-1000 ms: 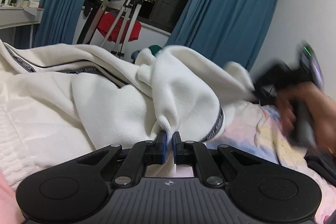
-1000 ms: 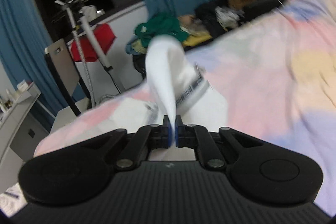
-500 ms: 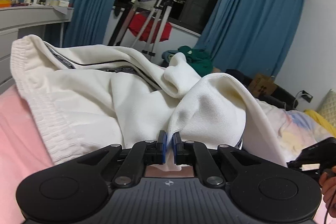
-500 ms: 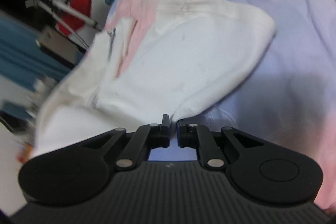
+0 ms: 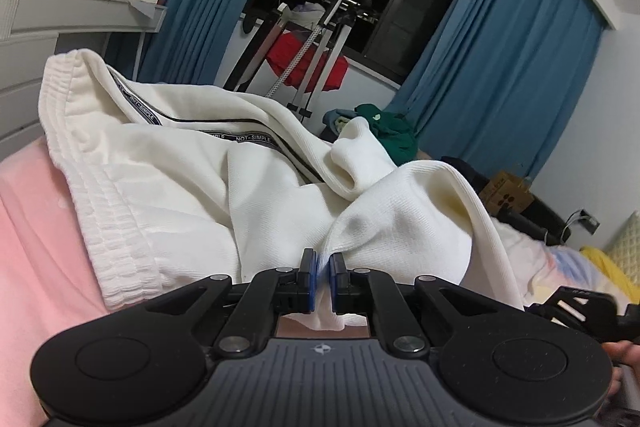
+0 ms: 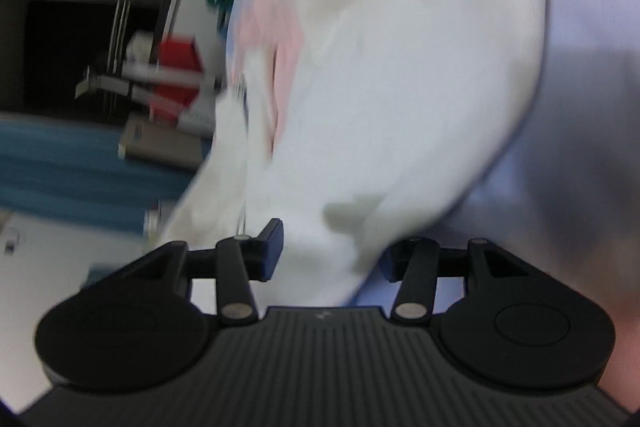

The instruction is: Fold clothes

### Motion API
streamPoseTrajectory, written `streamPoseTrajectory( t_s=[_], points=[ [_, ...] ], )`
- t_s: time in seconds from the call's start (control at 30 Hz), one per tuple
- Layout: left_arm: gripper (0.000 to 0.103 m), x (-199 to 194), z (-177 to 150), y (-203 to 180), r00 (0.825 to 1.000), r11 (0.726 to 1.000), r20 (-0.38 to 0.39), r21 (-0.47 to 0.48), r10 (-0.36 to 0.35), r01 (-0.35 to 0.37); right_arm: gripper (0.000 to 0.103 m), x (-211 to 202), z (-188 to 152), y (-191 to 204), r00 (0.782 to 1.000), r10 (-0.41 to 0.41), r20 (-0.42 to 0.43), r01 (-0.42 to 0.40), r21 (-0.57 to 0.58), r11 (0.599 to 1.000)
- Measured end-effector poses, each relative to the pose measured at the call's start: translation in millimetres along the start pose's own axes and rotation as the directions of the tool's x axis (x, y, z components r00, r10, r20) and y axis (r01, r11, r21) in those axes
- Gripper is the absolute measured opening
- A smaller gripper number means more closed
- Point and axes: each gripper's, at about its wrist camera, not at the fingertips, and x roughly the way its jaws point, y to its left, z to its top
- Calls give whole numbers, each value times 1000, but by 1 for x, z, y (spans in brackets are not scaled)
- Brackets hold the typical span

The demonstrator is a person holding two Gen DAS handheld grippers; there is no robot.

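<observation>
Two tools work on one white garment, and they are in different states. On the left side, the left tool (image 5: 320, 277) has its blue pads (image 5: 308, 281) pressed together on a pinch of the white trousers (image 5: 168, 179); a bit of cloth comes out behind the pads. The trousers lie bunched on the bed (image 5: 36, 227), with the elastic waistband (image 5: 100, 187) at the left, on the pink sheet, and a black printed stripe (image 5: 240, 138) running across the top. One fold stands up like a hump just in front of the left tool.

On the right side, the right tool (image 6: 330, 253) has its fingers wide apart. White cloth lies between them and spreads forward over the lilac and pink sheet, but the fingers do not clamp it. This view is much blurred, so I cannot tell which part of the trousers it is.

I judge that one fold is just laid down and the right tool is letting go. To do this well, the left tool should keep its pinch firm while the right one draws straight back, so that the layer is not dragged along. Then the hump needs flattening before the next fold, otherwise the edges will not meet evenly. The knit looks soft and heavy, so it can slide easily.
</observation>
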Motion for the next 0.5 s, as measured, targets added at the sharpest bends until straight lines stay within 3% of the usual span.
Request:
streamPoseTrajectory(
  t_s=[0.1,0.2,0.27,0.3,0.37,0.5],
  points=[
    [7,1,1,0,1000,1000,-1,-11,-7,7,50,2,28,-10,989,-89,119,80,82,993],
    [7,5,1,-1,1000,1000,-11,-17,-8,8,44,9,53,-11,980,-137,141,121,120,985],
    [7,5,1,-3,1000,1000,-7,-7,-4,4,15,16,65,4,973,-193,126,191,25,981],
    [7,4,1,-5,1000,1000,-5,-2,-2,2,12,21,68,14,970,-214,113,220,-46,974],
    [7,3,1,-7,1000,1000,-5,1,-4,4,10,25,73,26,970,-219,103,229,-101,968],
    [8,1,2,-5,1000,999,-7,-32,-18,18,9,12,88,40,979,-113,168,144,-188,971]
  ],
)
